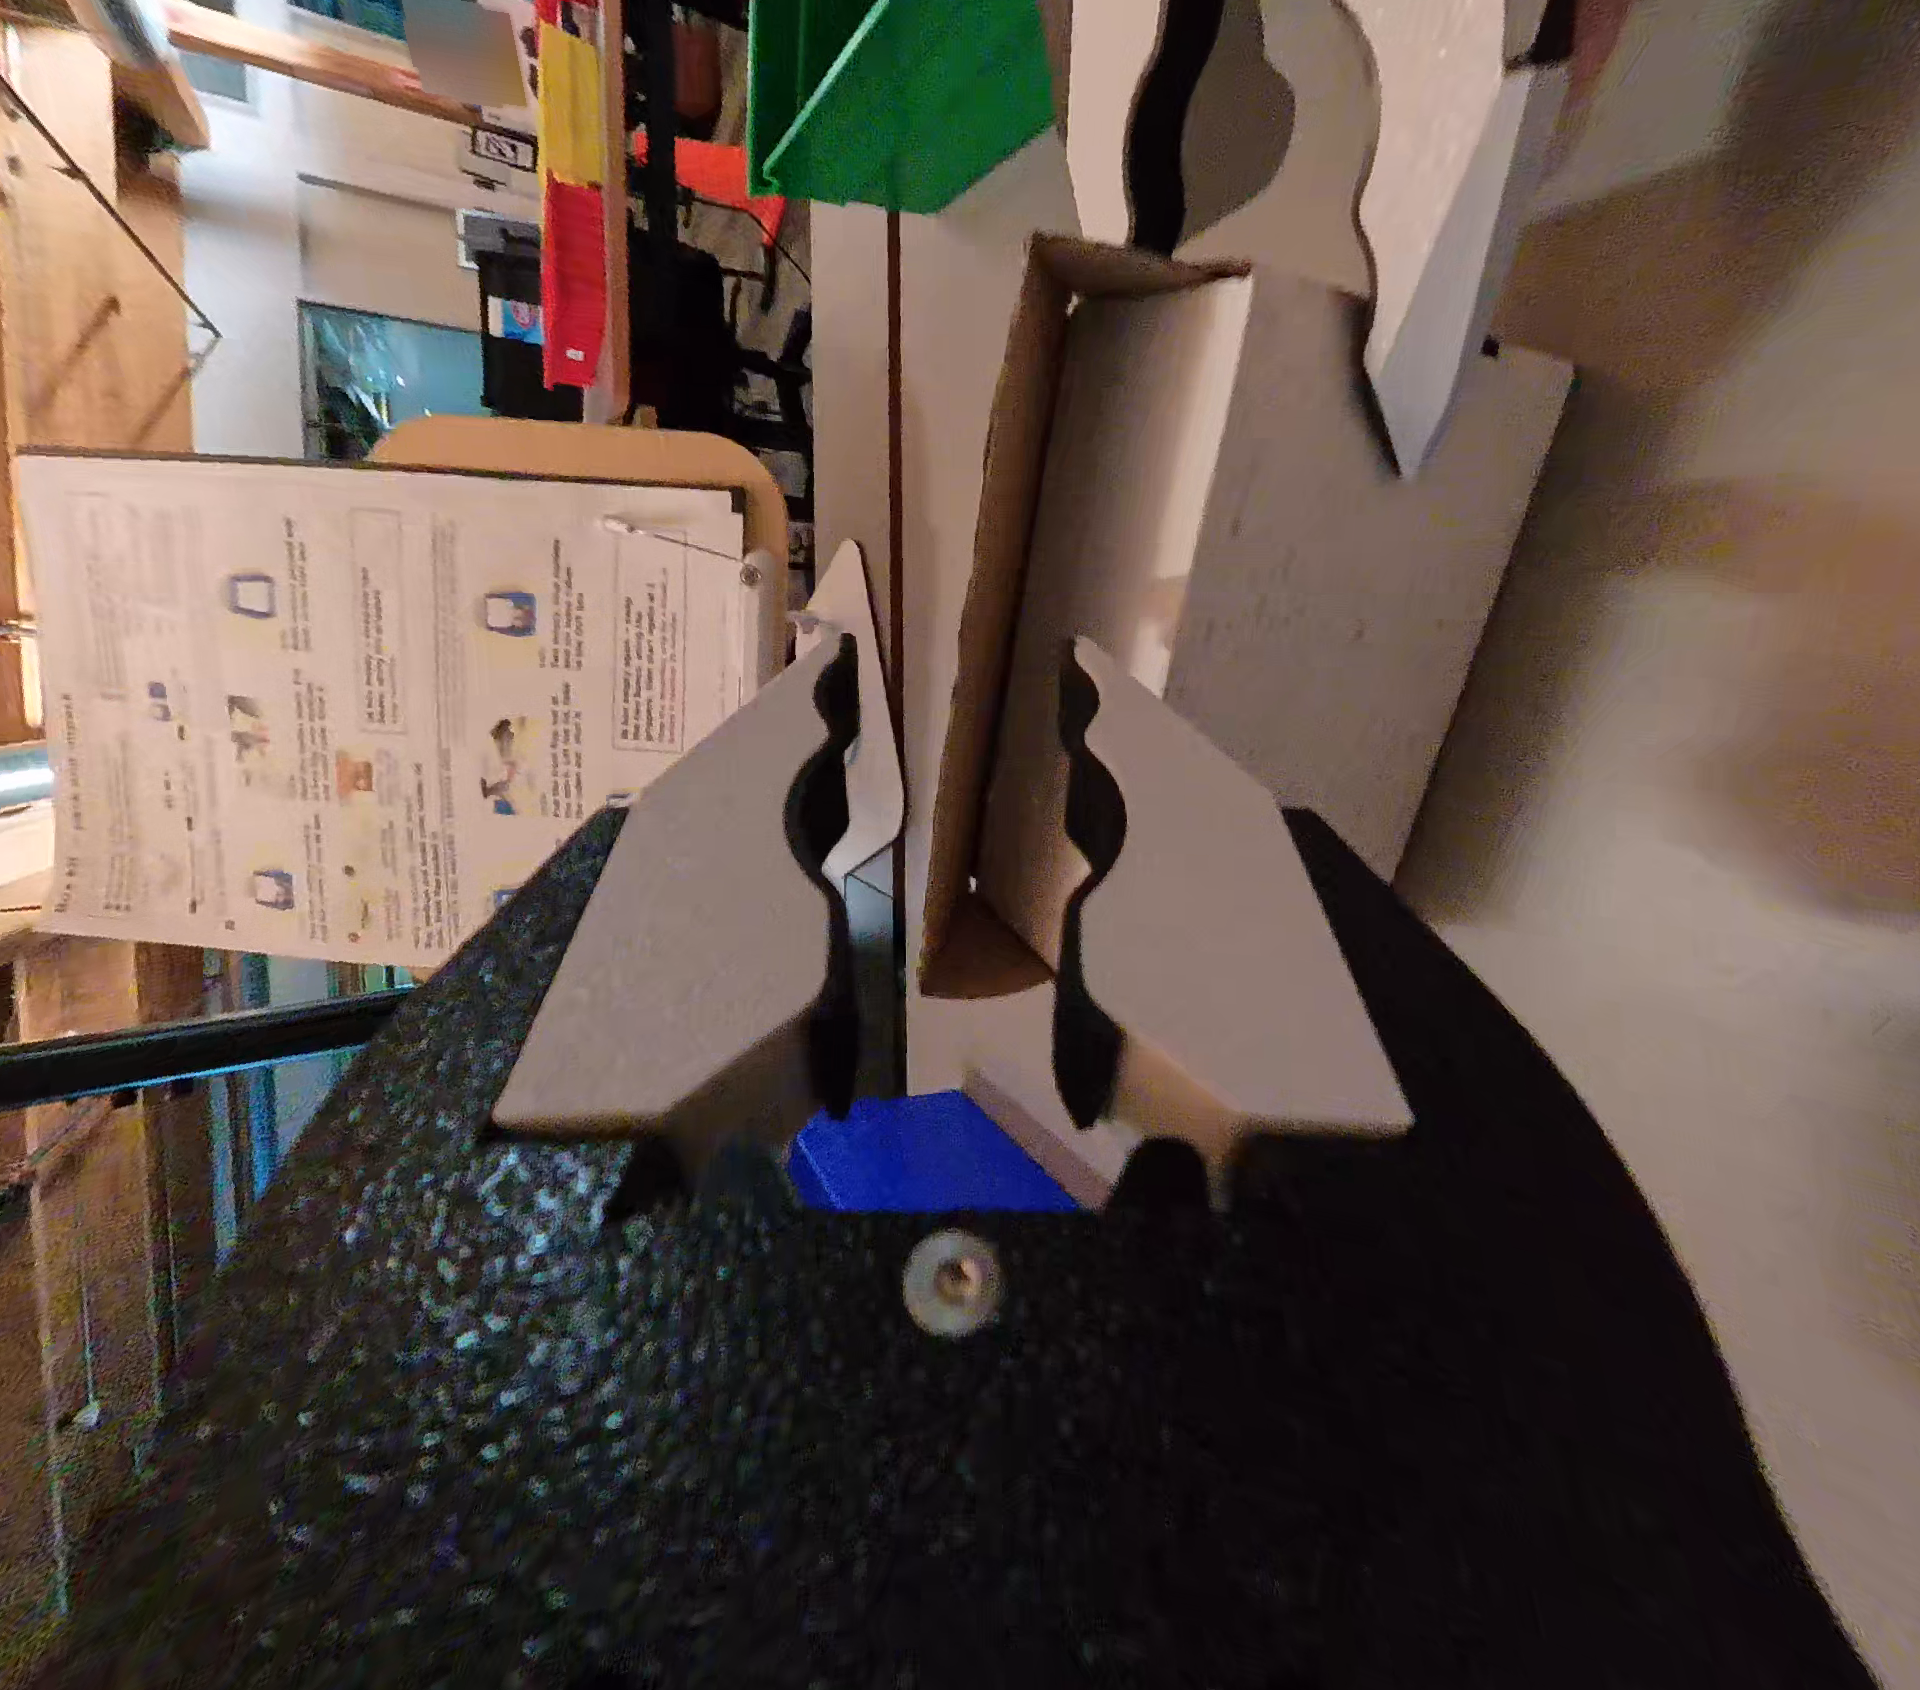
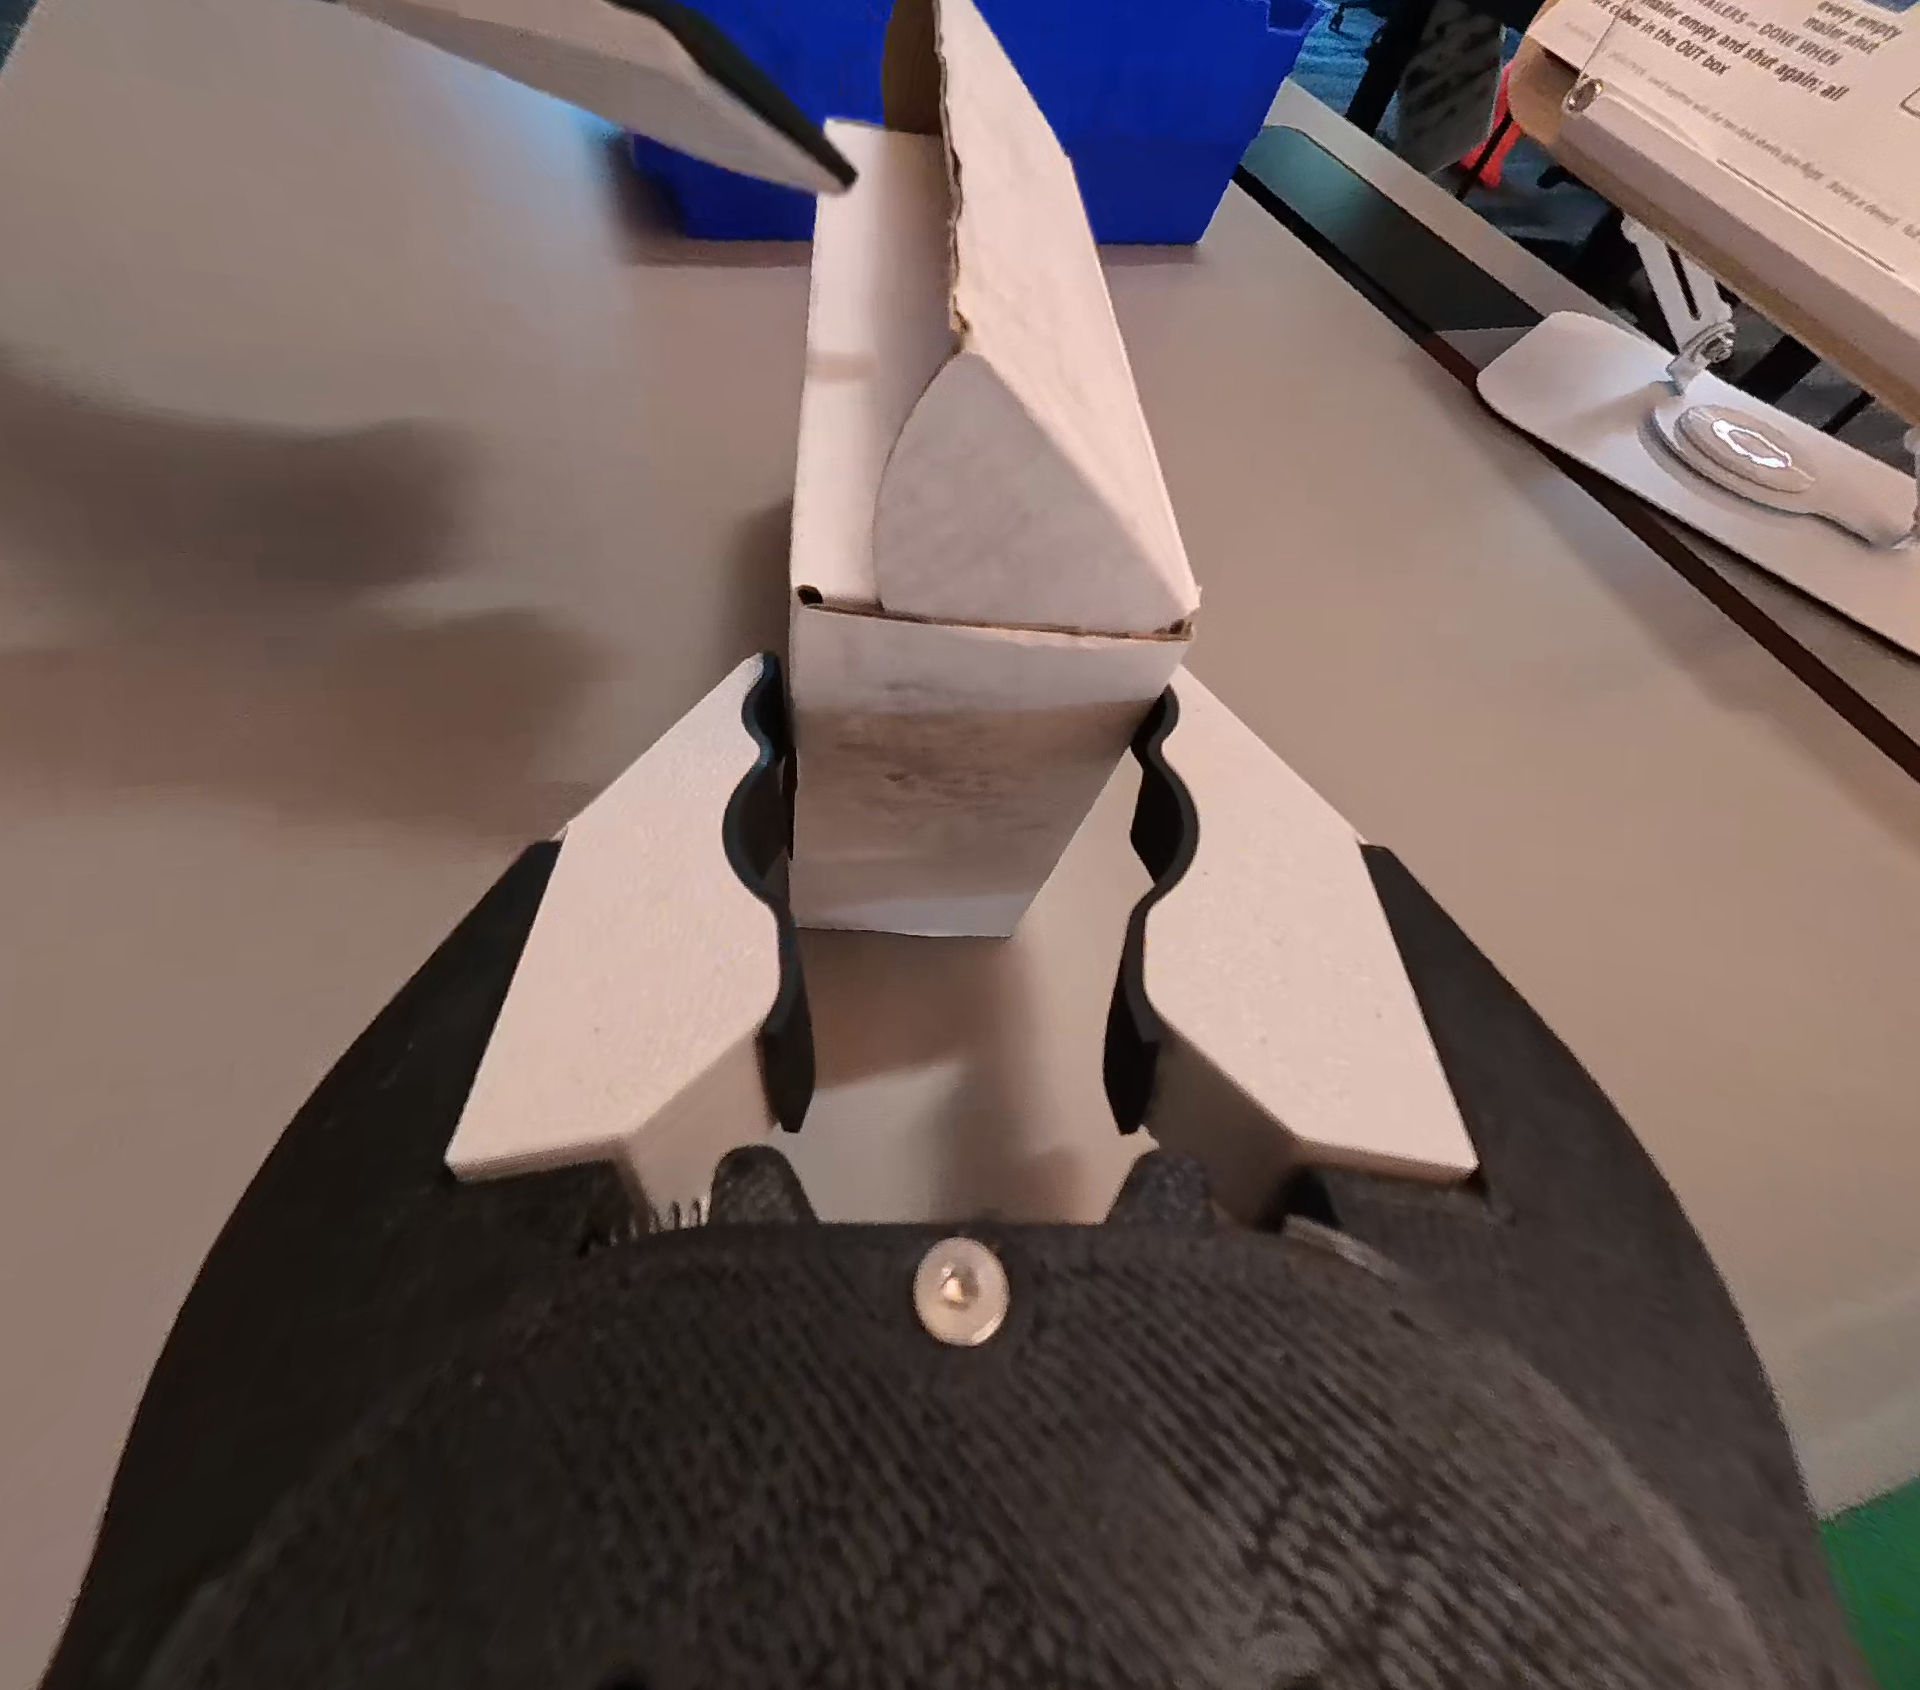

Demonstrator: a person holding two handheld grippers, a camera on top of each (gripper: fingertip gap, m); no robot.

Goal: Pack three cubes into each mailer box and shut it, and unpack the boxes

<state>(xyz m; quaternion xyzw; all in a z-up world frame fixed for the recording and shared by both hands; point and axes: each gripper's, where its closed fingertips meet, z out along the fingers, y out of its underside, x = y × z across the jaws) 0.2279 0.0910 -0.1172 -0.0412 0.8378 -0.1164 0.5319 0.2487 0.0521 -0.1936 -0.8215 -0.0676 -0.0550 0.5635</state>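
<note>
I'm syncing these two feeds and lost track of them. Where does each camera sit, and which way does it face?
Left wrist view: on the left gripper, rolled sideways, looking along the open mailer box toward a green bin; its own fingers show, and the right gripper beyond.
Right wrist view: on the right gripper, low over the table, facing a blue bin; its fingers flank the box's end.
Shared: the box, both grippers, the instruction sheet.

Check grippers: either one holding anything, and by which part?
The right gripper clamps the mailer box by its near end, one finger on each side wall. The left gripper is open at the box's lid and holds nothing.
</note>
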